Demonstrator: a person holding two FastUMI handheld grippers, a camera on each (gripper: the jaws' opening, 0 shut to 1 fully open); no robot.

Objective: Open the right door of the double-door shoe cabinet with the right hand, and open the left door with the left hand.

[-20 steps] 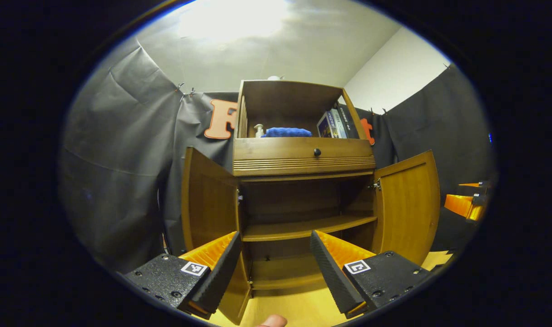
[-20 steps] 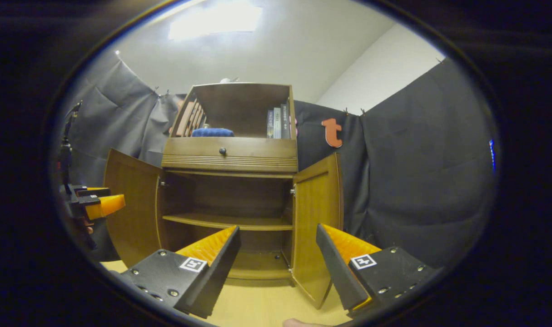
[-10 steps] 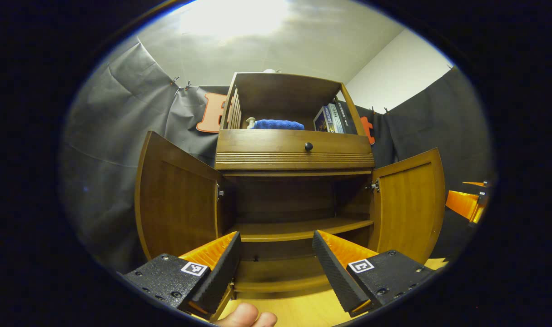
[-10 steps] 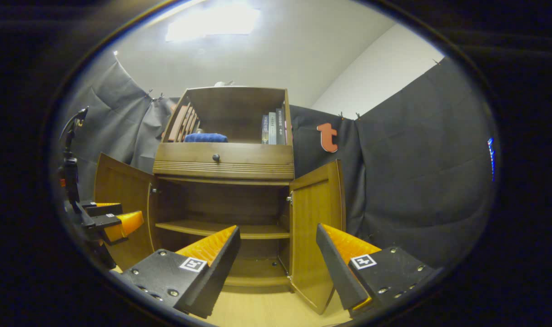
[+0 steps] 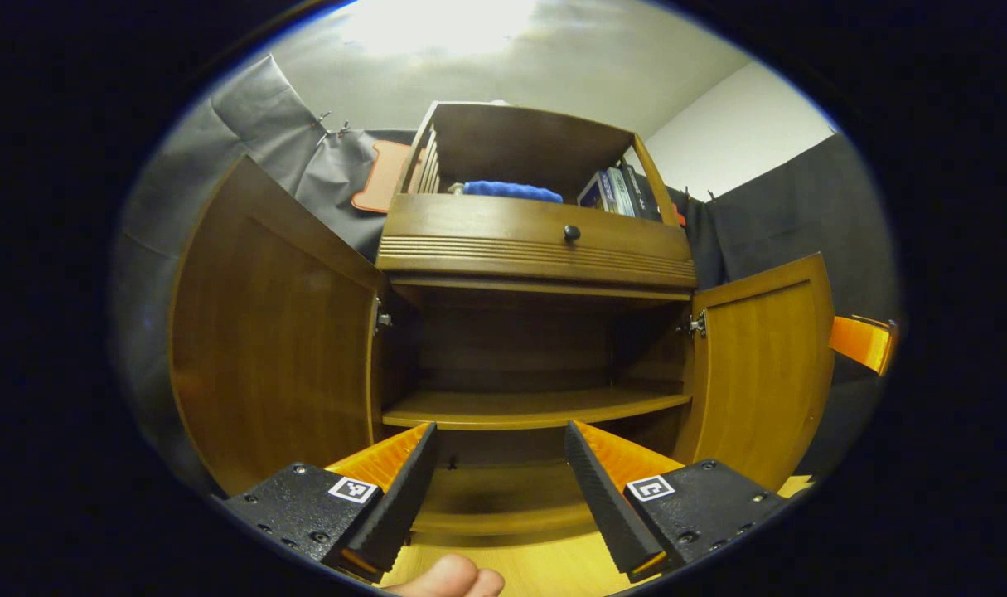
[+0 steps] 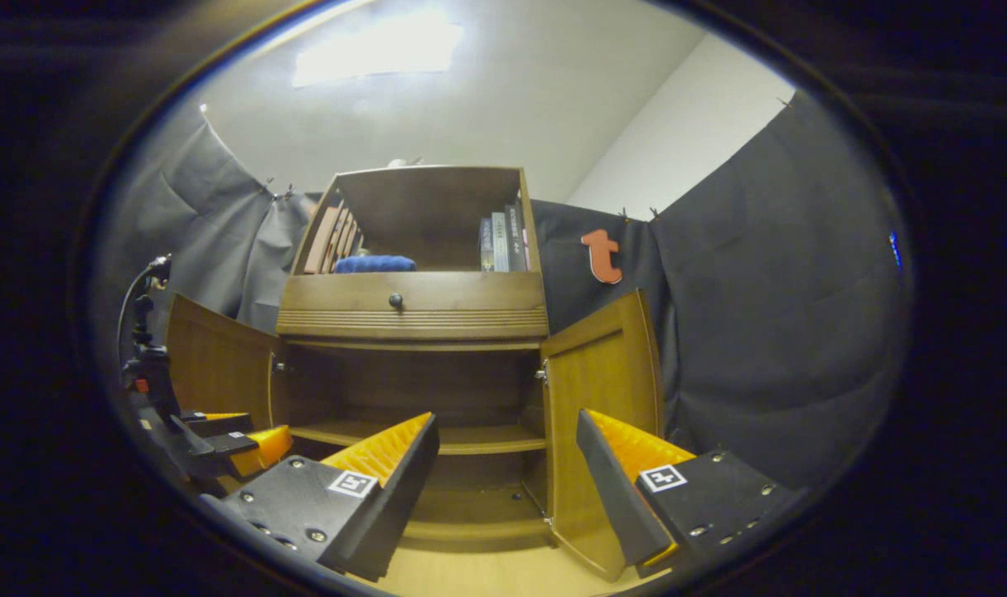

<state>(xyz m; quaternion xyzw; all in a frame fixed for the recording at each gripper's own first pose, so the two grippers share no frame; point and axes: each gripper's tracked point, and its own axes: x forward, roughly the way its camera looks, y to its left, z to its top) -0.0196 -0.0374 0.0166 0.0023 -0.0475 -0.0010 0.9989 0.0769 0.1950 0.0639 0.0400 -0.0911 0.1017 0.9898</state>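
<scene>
Both doors of the shoe cabinet stand swung out. The left door lies at ten o'clock from the left gripper, the right door at twelve o'clock from the right gripper. Both grippers' jaws gape wide, empty, touching neither door; I judge the task essentially done.

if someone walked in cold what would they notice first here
Most likely the wooden shoe cabinet dead ahead, with its left door and right door both swung wide, showing a bare shelf inside. Next, the left gripper and right gripper low in front, open and holding nothing. Up top, a blue cloth lies beside some books.
</scene>
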